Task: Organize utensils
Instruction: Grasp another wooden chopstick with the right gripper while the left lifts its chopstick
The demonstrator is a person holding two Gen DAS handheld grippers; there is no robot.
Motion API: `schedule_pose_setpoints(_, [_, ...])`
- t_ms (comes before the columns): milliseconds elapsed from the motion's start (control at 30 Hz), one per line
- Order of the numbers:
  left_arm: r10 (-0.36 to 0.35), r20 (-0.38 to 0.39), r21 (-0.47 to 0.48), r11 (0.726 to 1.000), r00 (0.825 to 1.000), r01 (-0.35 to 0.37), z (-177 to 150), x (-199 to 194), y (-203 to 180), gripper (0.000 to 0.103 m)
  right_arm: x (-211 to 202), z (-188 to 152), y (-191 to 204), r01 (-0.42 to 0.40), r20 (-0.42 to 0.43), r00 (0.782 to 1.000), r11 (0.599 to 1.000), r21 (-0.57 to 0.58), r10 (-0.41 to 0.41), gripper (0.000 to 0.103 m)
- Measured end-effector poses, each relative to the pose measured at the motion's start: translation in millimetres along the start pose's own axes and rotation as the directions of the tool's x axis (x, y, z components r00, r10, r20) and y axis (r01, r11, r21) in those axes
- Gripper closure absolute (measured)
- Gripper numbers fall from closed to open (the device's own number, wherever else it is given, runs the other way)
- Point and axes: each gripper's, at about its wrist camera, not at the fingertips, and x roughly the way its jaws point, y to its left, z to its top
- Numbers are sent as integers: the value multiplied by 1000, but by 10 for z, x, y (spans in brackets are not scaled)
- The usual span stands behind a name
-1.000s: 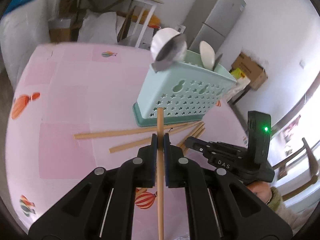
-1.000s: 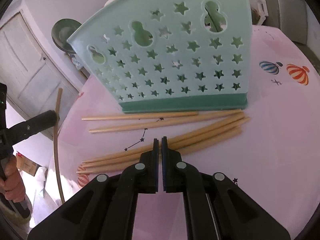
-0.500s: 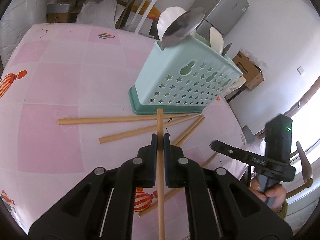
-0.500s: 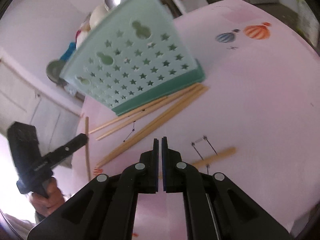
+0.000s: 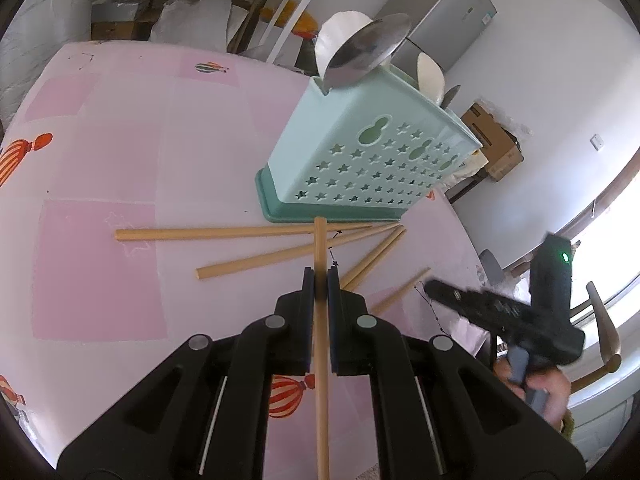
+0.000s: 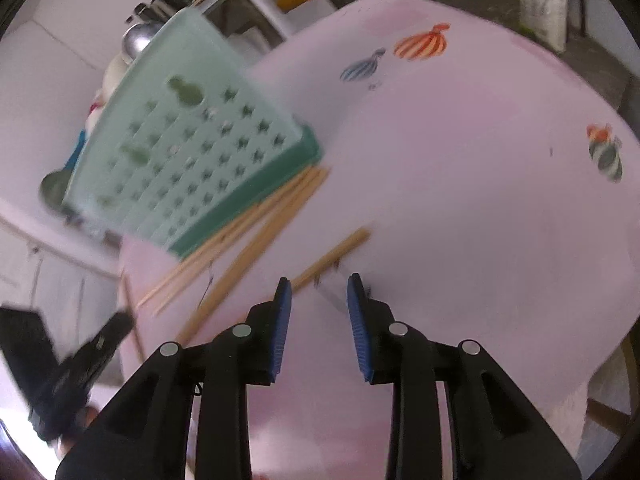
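Visibly, five chopsticks point(image 5: 216, 234) on table, one point(image 5: 321, 320) held.

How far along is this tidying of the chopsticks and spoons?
Partly done. Spoons already stand in the green holder. The left gripper is clamped on one chopstick. The right gripper is opening, empty, over a stray chopstick. Several more chopsticks lie on the pink tablecloth in front of the holder.

Pink tabletop point(image 6: 460, 184) open rightward; holder point(image 6: 192, 148) and loose chopsticks point(image 6: 256, 224) crowd left.
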Motion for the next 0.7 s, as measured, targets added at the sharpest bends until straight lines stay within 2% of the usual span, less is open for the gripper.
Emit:
schedule_pose_setpoints(267, [2,-5,-20,1000,1000,-2,5,9,73,98,186,123,328,170,98,982,980,-108,-160,74])
schedule_pose_setpoints(433, [3,-5,-22,1000,1000,-3,9,7,102,98,222,113,464,252,145,965,928,-273,-220,76])
schedule_pose_setpoints(567, [6,-2,-18,1000,1000,-6,18,-12,113,98,265,199,472,265,142,963,888,-376,-227,77])
schedule_pose_setpoints(633, [7,3,-17,1000,1000,-7,25,-30,120,98,224,241,389,235,128,971,890,-392,-200,77])
schedule_pose_setpoints(700, [9,5,-20,1000,1000,-9,27,-35,126,98,167,270,287,166,97,986,913,-373,-139,77])
